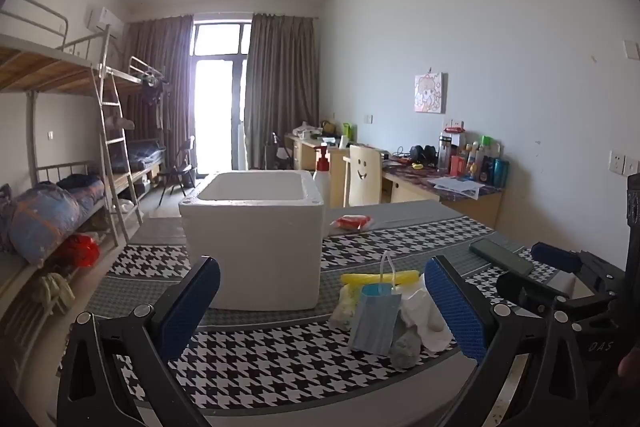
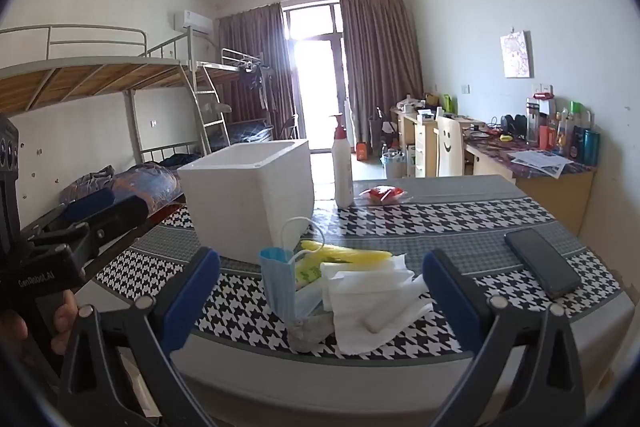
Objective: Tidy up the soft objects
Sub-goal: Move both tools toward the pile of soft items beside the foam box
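A pile of soft things lies near the table's front edge: a blue face mask (image 1: 376,319) (image 2: 278,279), white tissues (image 1: 420,311) (image 2: 372,295), a yellow cloth (image 1: 380,277) (image 2: 348,255) and a grey wad (image 1: 404,347) (image 2: 310,333). A white foam box (image 1: 256,239) (image 2: 252,195) stands open-topped behind the pile. My left gripper (image 1: 320,311) is open and empty, just left of the pile. My right gripper (image 2: 320,299) is open and empty, with the pile between its fingers and a little ahead of them.
The table wears a black-and-white houndstooth cloth (image 1: 248,367) (image 2: 440,219). A dark phone (image 1: 502,257) (image 2: 542,261) lies at the right. A white pump bottle (image 2: 343,167) and a red-and-white packet (image 1: 352,221) (image 2: 382,194) sit behind the box. Bunk beds stand left, desks right.
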Demonstrator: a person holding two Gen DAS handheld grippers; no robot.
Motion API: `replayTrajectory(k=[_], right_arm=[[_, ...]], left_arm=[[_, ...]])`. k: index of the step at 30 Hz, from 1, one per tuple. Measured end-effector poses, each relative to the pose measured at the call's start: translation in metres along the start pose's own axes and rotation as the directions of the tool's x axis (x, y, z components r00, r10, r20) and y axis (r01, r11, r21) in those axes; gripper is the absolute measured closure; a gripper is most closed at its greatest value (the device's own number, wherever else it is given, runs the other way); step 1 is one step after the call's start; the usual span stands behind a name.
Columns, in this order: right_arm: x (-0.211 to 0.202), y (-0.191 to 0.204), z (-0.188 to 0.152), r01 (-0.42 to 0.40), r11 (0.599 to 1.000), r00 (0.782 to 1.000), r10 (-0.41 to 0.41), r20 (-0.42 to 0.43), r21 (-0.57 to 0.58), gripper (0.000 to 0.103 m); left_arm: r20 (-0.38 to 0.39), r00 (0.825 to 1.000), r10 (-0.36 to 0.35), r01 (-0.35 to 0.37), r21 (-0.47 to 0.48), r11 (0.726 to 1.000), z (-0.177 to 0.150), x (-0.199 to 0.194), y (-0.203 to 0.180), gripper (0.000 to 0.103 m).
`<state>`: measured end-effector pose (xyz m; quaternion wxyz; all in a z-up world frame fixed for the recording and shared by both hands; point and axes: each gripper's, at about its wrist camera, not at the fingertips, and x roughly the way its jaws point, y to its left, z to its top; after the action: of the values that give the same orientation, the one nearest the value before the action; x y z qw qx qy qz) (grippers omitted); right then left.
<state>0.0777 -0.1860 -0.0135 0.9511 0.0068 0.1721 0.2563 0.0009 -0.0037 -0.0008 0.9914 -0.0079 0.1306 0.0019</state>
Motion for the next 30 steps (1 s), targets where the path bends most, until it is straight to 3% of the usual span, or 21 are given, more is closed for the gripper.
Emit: replayTrajectory(k=[30], right_arm=[[-0.004, 0.001, 0.004, -0.004, 1.0, 0.999, 0.004, 0.037, -0.003, 0.001]], left_arm=[[-0.015, 1.0, -0.02, 0.02, -0.033, 0.999, -0.001, 0.005, 0.008, 0.001]])
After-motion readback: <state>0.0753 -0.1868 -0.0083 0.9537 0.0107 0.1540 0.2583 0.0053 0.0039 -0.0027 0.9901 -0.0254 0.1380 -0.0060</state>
